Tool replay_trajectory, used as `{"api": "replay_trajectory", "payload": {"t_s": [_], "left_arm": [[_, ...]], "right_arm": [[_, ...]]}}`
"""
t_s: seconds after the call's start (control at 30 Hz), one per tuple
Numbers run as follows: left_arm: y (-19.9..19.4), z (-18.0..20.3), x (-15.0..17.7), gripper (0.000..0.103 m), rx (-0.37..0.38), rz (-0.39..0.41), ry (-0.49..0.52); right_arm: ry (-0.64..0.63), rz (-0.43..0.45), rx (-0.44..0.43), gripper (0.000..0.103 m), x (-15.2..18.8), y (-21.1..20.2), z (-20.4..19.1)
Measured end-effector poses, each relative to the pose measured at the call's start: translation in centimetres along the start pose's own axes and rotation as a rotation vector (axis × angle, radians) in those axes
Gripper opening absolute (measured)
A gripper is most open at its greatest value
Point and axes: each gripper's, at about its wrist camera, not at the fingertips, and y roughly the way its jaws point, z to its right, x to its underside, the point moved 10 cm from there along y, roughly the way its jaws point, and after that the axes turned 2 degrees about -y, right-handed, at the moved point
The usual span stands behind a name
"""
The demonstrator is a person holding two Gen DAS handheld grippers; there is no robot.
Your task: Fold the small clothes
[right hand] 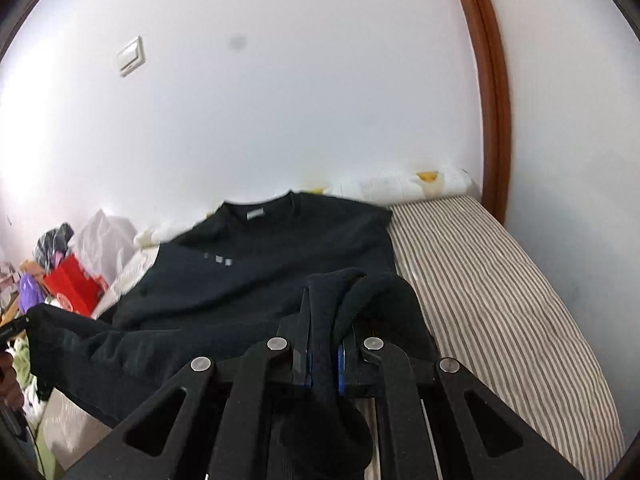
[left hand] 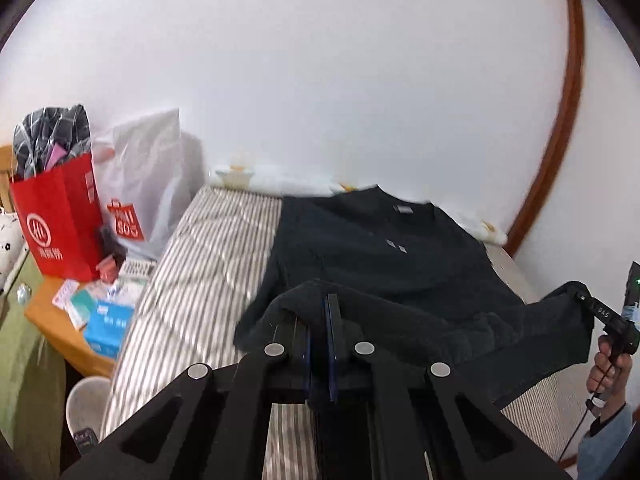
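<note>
Left wrist: both tongs (left hand: 320, 312) (right hand: 325, 322) clamp the dark sweatshirt's (left hand: 360, 248) lifted hem.

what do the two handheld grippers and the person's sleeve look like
Both the left gripper and the right gripper are matte black linkage frames with round silver pivot pins and blue-edged finger pads. The right one carries a small green light and pale lettering on its side. A thin black cable hangs by the hand, which wears a light blue sleeve.
</note>
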Motion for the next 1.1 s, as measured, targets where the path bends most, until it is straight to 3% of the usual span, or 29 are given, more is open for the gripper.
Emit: {"api": "replay_trajectory", "payload": {"t_s": [0.27,0.63,0.97,1.1], "left_arm": [[7.3,0.3,-4.0,0.006,-0.077,-0.023,0.008],[17.6,-0.5,-3.7,0.006,-0.165,-0.114,0.037],[19.9,-0.7,-2.9,0.009,-0.204,-0.147,0.082],[19.0,-0.6,-2.8,0.012,-0.178,-0.169,0.085]], "right_arm": [[0.06,-0.034,0.003,0.008,-3.7,7.7,0.3],[0.064,-0.166,0.067,0.008,-1.5,16.3,2.6],[-0.002,-0.237,0.122,0.009,1.0,18.8,3.4],[-0.041,-0.254,0.122,0.022,0.9,17.1,2.8]]}}
